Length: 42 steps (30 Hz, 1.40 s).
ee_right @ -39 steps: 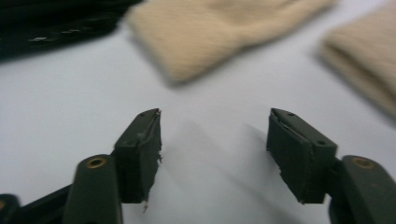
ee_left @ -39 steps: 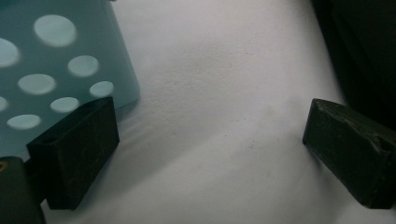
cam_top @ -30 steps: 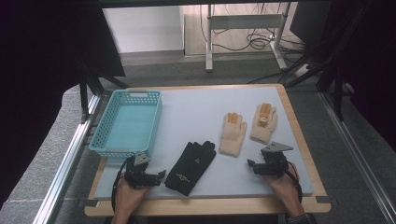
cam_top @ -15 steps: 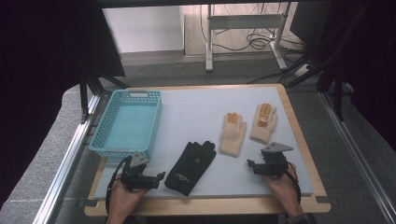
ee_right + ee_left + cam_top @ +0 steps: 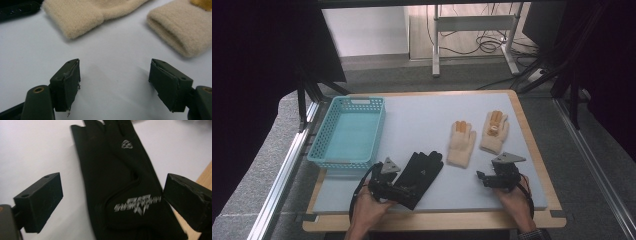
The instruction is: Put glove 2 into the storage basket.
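- Fingers (image 5: pixel 40 202) of the left gripper (image 5: pixel 112 207) stand spread wide on either side of the black glove's (image 5: pixel 120 182) cuff, not yet pinching it; the glove lies flat on the surface (image 5: pixel 422 120), at its near edge, just right of the blue basket (image 5: pixel 348 132).
- Thin cloth lying this flat is a risk: if the fingers close above it rather than pressed down into it, they may meet on nothing, or catch only the top layer.
- One finger sits over the wooden edge beside the cuff, so a low approach could knock against the surface and push the glove askew.
- A grip at the cuff alone leaves the glove's long body hanging; on the way to the basket it could drag, catch the rim and end up draped over the wall.
- Fingers (image 5: pixel 66 82) of the right gripper (image 5: pixel 115 85) are also spread, holding nothing, resting over bare surface just short of the two cream gloves (image 5: pixel 80 12), near one knitted cuff (image 5: pixel 172 32); a careless sweep would shove them.
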Each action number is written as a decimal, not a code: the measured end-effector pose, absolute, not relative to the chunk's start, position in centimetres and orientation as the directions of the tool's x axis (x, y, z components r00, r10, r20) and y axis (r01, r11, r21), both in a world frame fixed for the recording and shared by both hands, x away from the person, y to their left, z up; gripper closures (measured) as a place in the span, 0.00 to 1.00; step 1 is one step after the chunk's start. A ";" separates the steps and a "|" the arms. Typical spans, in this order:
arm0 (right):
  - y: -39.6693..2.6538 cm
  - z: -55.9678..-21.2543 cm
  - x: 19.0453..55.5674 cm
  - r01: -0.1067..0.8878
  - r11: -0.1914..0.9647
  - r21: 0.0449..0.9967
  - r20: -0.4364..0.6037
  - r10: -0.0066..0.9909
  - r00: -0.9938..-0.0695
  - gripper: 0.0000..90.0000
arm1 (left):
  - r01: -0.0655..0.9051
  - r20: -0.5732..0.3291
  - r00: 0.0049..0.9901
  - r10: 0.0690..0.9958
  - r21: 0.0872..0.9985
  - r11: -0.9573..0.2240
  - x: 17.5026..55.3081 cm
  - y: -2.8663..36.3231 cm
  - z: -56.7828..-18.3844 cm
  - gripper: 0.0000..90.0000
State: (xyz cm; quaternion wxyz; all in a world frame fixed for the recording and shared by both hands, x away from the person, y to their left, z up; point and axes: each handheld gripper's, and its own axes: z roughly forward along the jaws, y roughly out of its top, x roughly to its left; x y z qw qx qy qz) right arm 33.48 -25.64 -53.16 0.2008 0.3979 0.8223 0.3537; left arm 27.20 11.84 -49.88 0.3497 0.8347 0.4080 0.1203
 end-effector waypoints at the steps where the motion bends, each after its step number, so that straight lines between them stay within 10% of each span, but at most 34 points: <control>1: -25.6 -53.2 33.5 0.512 0.434 0.742 -0.049 0.796 -0.603 0.27 | 0.601 -0.083 0.640 0.764 0.673 -0.431 27.5 11.4 -50.0 0.01; 13: -25.6 -53.2 33.5 0.512 0.434 0.741 -0.049 0.796 -0.604 0.27 | 0.695 -0.167 0.613 0.773 0.579 -0.426 30.4 9.3 -52.5 0.00; 27: -25.6 -53.2 33.5 0.512 0.435 0.741 -0.050 0.795 -0.604 0.26 | 0.706 -0.056 0.592 0.804 0.516 -0.484 30.6 8.6 -53.0 0.01; 34: -25.6 -53.2 33.5 0.510 0.436 0.741 -0.051 0.794 -0.605 0.26 | 0.698 -0.025 0.607 0.794 0.494 -0.518 30.2 8.3 -52.2 0.19; 42: -25.6 -53.2 33.5 0.511 0.436 0.741 -0.050 0.794 -0.606 0.26 | 0.655 0.030 0.639 0.769 0.503 -0.564 30.1 9.0 -51.4 0.67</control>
